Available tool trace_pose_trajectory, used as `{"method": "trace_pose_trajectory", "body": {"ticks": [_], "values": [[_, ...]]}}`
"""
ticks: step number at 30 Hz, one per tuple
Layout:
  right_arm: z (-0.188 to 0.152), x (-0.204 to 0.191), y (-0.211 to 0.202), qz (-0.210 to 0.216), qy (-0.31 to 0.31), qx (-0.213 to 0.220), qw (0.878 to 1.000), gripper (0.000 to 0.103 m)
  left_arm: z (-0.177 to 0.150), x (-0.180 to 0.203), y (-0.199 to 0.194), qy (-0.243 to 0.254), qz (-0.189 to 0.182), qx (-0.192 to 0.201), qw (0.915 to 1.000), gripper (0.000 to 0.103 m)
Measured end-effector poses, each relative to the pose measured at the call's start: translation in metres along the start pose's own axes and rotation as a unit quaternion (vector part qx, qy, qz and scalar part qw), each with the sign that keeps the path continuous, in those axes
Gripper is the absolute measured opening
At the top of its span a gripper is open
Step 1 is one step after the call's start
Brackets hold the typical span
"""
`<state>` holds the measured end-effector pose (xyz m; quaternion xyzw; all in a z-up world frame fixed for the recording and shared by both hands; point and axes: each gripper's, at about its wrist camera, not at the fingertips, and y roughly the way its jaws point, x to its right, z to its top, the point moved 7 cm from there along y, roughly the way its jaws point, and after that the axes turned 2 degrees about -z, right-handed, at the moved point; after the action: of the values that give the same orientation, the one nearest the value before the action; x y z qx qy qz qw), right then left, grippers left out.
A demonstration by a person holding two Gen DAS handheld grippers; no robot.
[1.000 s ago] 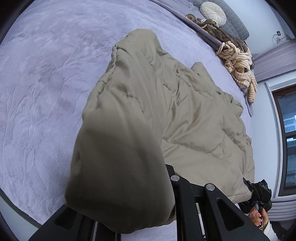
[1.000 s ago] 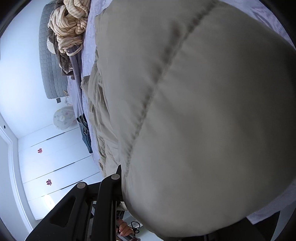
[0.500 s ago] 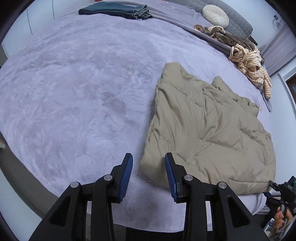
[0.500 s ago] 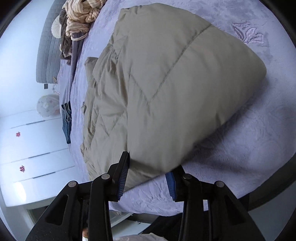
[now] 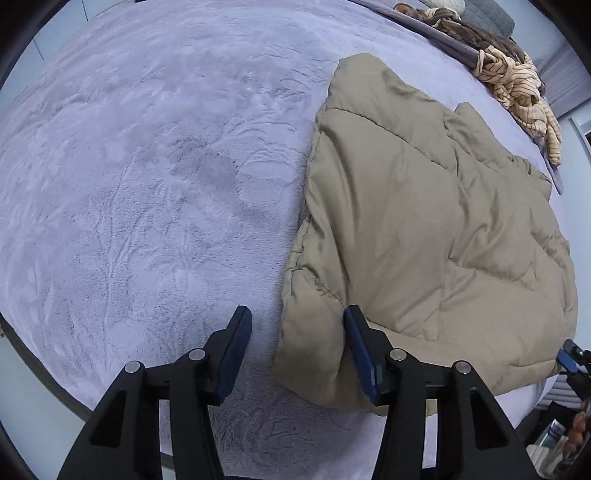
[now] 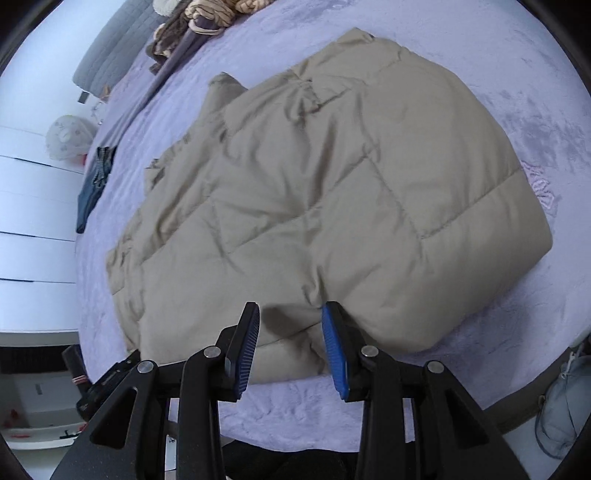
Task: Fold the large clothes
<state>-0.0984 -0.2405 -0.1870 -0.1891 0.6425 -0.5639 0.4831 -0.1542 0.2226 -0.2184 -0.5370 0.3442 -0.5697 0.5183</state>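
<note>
A large beige quilted puffer jacket point(image 5: 424, 206) lies folded over on a lilac plush bed cover point(image 5: 147, 184); it also shows in the right wrist view point(image 6: 332, 184). My left gripper point(image 5: 297, 321) is open and empty at the jacket's near left corner, its right finger against the fabric edge. My right gripper point(image 6: 290, 317) is open and empty just above the jacket's near edge. The other gripper shows at the lower right of the left wrist view point(image 5: 574, 363).
A striped cream garment point(image 5: 524, 85) and brown clothes point(image 5: 461, 29) are piled at the far edge of the bed. Dark folded jeans point(image 6: 92, 184) lie at the bed's left side. White cupboards point(image 6: 33, 221) stand beyond. A grey bag point(image 6: 565, 398) hangs near the bed's right edge.
Both grippers held bunched jacket fabric a second ago, then let go. The jacket now lies flat and folded, and both grippers have opened and drawn back to its near edge.
</note>
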Motion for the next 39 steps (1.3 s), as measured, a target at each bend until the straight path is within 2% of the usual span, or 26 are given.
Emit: {"method": "trace_pose_trajectory", "body": {"ticks": [3, 4, 8, 10, 11, 12, 13, 14, 15, 20, 22, 25, 26, 29, 30, 36, 38, 39], "values": [[-0.006, 0.018, 0.003, 0.002, 0.031, -0.01, 0.999, 0.036, 0.001, -0.002, -0.012, 0.016, 0.011, 0.003, 0.9998, 0.054], [-0.007, 0.019, 0.001, 0.004, 0.043, -0.011, 0.999, 0.039, 0.001, -0.003, -0.016, 0.019, 0.013, 0.004, 0.9997, 0.054], [-0.006, 0.0, -0.009, 0.024, 0.042, -0.009, 0.999, 0.043, 0.004, -0.003, -0.036, 0.018, 0.004, 0.011, 0.9998, 0.054], [-0.012, -0.008, -0.018, 0.033, 0.026, -0.004, 0.999, 0.053, 0.008, 0.001, -0.045, 0.022, 0.001, 0.016, 0.9996, 0.054], [-0.013, -0.015, -0.021, 0.036, 0.017, -0.001, 0.999, 0.055, 0.01, 0.003, -0.049, 0.027, 0.001, 0.021, 0.9994, 0.054], [-0.014, -0.023, -0.022, 0.038, 0.008, 0.002, 0.999, 0.057, 0.01, 0.006, -0.053, 0.034, 0.001, 0.026, 0.9991, 0.061], [-0.015, -0.03, -0.024, 0.039, -0.002, 0.005, 0.999, 0.058, 0.012, 0.011, -0.056, 0.039, 0.001, 0.032, 0.9987, 0.086], [-0.016, -0.038, -0.024, 0.039, -0.009, 0.006, 0.999, 0.058, 0.013, 0.013, -0.059, 0.042, 0.003, 0.039, 0.9983, 0.097], [-0.018, -0.044, -0.024, 0.04, -0.013, 0.006, 0.999, 0.06, 0.014, 0.015, -0.064, 0.048, 0.006, 0.052, 0.9975, 0.103], [-0.032, -0.064, -0.022, 0.039, -0.034, 0.005, 0.999, 0.065, 0.014, 0.022, -0.075, 0.064, 0.001, 0.062, 0.996, 0.103], [-0.038, -0.068, -0.021, 0.035, -0.041, 0.006, 0.999, 0.07, 0.012, 0.022, -0.078, 0.063, -0.002, 0.061, 0.9962, 0.103], [-0.047, -0.073, -0.024, 0.032, -0.049, 0.013, 0.998, 0.08, 0.008, 0.021, -0.079, 0.051, -0.028, 0.053, 0.9969, 0.103], [-0.049, -0.076, -0.024, 0.03, -0.052, 0.014, 0.998, 0.08, 0.006, 0.02, -0.076, 0.048, -0.03, 0.048, 0.9972, 0.103], [-0.057, -0.081, -0.023, 0.021, -0.061, 0.013, 0.998, 0.085, -0.003, 0.016, -0.073, 0.054, -0.016, 0.041, 0.9976, 0.103], [-0.06, -0.082, -0.022, 0.019, -0.064, 0.013, 0.998, 0.09, -0.005, 0.015, -0.073, 0.058, -0.01, 0.041, 0.9974, 0.103], [-0.068, -0.09, -0.018, 0.005, -0.086, 0.012, 0.996, 0.092, -0.019, 0.012, -0.071, 0.06, -0.007, 0.034, 0.9976, 0.103], [-0.069, -0.093, -0.017, -0.003, -0.098, 0.018, 0.995, 0.103, -0.021, 0.012, -0.07, 0.062, -0.005, 0.033, 0.9975, 0.103], [-0.068, -0.095, -0.018, -0.003, -0.104, 0.026, 0.994, 0.103, -0.023, 0.014, -0.069, 0.065, -0.002, 0.03, 0.9974, 0.103]]}}
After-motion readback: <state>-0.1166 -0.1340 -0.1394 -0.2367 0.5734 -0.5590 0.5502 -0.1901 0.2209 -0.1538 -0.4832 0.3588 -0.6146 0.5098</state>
